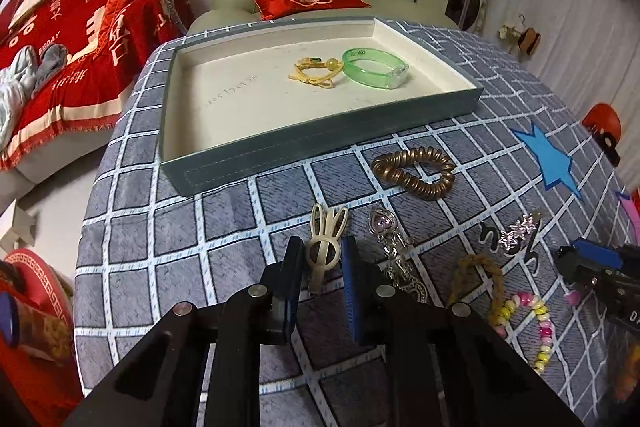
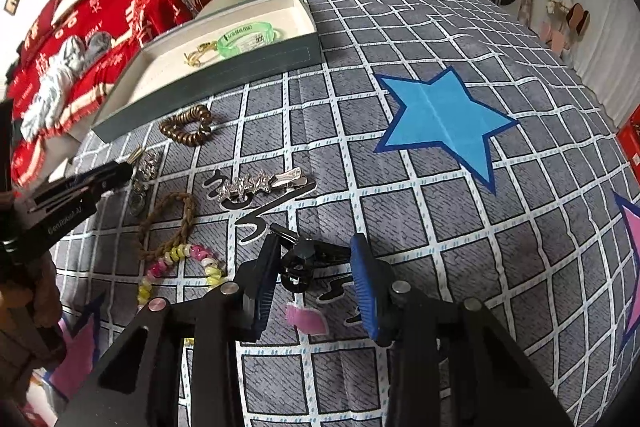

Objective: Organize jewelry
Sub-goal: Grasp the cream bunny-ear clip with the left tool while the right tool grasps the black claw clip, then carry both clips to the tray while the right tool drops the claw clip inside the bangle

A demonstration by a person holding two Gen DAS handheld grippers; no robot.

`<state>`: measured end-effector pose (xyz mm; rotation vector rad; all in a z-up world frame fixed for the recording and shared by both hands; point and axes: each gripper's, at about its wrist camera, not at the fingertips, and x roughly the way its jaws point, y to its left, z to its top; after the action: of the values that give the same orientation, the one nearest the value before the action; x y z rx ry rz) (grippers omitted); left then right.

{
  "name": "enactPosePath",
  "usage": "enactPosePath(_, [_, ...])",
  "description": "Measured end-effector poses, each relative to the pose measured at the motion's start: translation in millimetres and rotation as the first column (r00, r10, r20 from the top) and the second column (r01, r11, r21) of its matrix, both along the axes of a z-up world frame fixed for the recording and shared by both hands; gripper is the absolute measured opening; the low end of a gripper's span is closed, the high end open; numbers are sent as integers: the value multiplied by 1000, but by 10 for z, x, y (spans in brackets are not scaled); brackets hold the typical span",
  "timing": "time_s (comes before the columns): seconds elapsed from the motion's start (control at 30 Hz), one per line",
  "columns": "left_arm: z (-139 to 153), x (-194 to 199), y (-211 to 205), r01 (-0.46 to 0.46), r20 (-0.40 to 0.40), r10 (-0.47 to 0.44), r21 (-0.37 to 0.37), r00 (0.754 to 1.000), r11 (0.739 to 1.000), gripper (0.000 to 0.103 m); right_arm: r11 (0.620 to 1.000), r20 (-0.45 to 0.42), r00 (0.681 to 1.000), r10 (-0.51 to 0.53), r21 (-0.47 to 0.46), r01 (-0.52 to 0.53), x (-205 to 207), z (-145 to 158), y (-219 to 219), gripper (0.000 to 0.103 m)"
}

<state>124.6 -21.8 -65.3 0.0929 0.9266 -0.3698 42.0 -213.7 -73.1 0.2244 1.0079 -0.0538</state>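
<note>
Black hair clip (image 2: 308, 261) | half-hidden between right claw (image 2: 316, 279) fingers

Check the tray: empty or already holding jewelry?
Holding some. The tray has a green bangle and a yellow cord bracelet inside; the other pieces lie outside it on the tablecloth.

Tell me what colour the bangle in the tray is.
The bangle is translucent green, clearest in the left wrist view.

Grey-blue checked tablecloth (image 1: 168, 267); green bangle (image 1: 374, 69) in cream-lined tray (image 1: 320, 143); blue star (image 2: 444, 119).
</note>
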Motion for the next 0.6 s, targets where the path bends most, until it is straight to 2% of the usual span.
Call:
enactPosePath(0.27, [227,-59,83,-15,51,16,-28,999,999,36,997,37,999,-5,74,2,26,149,-98,39])
enactPosePath(0.6, [570,34,211,-52,98,59,-73,993,996,36,994,83,996,23,106,-31,234,388,-130,39])
